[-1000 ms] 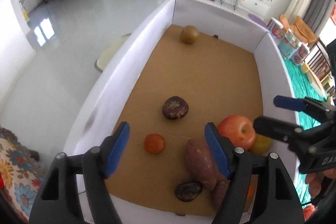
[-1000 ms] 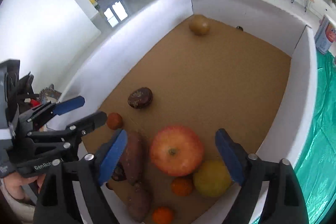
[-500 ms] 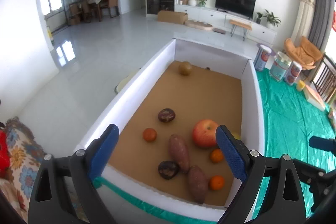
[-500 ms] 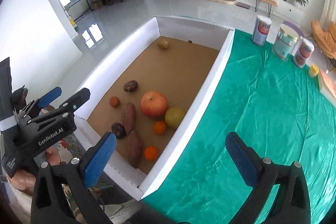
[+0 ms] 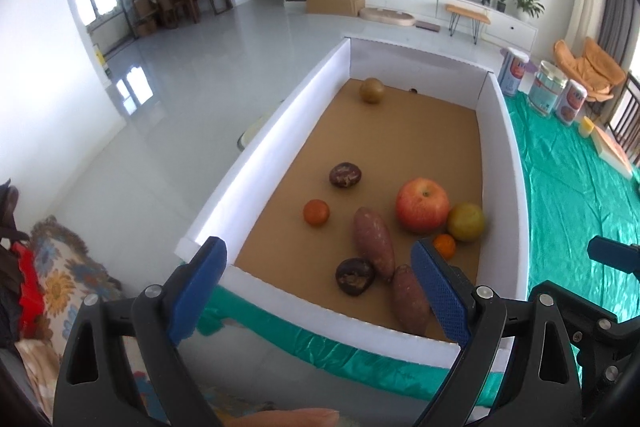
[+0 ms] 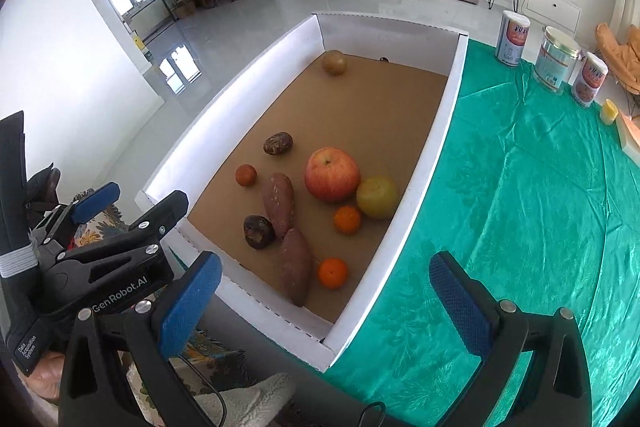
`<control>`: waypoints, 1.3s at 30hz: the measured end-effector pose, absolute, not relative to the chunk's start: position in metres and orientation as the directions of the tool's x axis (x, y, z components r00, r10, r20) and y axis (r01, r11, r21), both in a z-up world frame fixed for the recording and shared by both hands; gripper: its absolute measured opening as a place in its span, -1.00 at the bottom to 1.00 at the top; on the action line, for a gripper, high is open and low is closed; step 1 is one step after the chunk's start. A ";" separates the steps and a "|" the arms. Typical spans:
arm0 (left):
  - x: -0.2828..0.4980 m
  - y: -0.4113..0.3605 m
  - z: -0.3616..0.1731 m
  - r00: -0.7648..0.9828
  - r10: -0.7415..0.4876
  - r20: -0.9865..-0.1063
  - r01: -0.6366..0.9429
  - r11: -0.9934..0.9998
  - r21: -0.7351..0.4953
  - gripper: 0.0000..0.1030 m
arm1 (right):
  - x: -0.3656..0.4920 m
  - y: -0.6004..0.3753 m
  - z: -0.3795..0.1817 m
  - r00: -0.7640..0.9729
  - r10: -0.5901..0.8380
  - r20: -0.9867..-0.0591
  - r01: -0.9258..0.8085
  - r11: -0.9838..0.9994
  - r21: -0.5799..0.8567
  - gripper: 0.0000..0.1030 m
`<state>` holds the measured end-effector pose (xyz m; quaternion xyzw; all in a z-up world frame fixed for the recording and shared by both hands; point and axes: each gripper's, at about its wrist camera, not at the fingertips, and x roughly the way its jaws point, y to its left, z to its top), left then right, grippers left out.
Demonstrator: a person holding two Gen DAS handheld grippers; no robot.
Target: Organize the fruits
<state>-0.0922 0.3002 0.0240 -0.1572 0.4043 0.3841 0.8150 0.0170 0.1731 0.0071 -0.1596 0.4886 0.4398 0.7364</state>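
Observation:
A white-walled box [image 5: 256, 163] [image 6: 424, 171] with a brown cardboard floor holds the fruit. A red apple [image 5: 422, 205] [image 6: 332, 174] lies beside a yellow-green fruit [image 5: 465, 221] [image 6: 377, 196]. Two sweet potatoes [image 5: 374, 243] [image 6: 296, 267], three small oranges [image 5: 316, 212] [image 6: 333, 272] [image 6: 347, 219], two dark fruits [image 5: 345, 175] [image 6: 259, 232] and a brown round fruit [image 5: 371, 90] [image 6: 334, 62] at the far end lie there too. My left gripper [image 5: 318, 287] is open and empty, held above the box's near edge. My right gripper [image 6: 326, 301] is open and empty, above the box's near right corner.
A green cloth [image 6: 520, 207] covers the surface right of the box. Three tins [image 6: 558, 65] and a small yellow cup [image 6: 609, 111] stand at its far right. A patterned fabric [image 5: 60, 267] lies at the near left. White floor [image 5: 180, 87] lies left of the box.
Both grippers have pulled back and up out of the box, from close over the fruit to above its near edge. Both stayed open. The fruit has not moved.

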 end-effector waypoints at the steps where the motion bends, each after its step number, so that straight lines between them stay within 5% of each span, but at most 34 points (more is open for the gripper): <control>1: -0.093 0.301 0.025 0.381 0.495 -0.781 -0.754 0.655 0.048 0.84 | 0.016 0.174 0.007 0.134 0.490 -0.861 -0.801 0.565 0.197 1.00; 39: -0.098 0.318 0.012 0.379 0.461 -0.802 -0.762 0.647 0.012 0.84 | 0.016 0.189 -0.003 0.143 0.429 -0.892 -0.774 0.610 0.169 1.00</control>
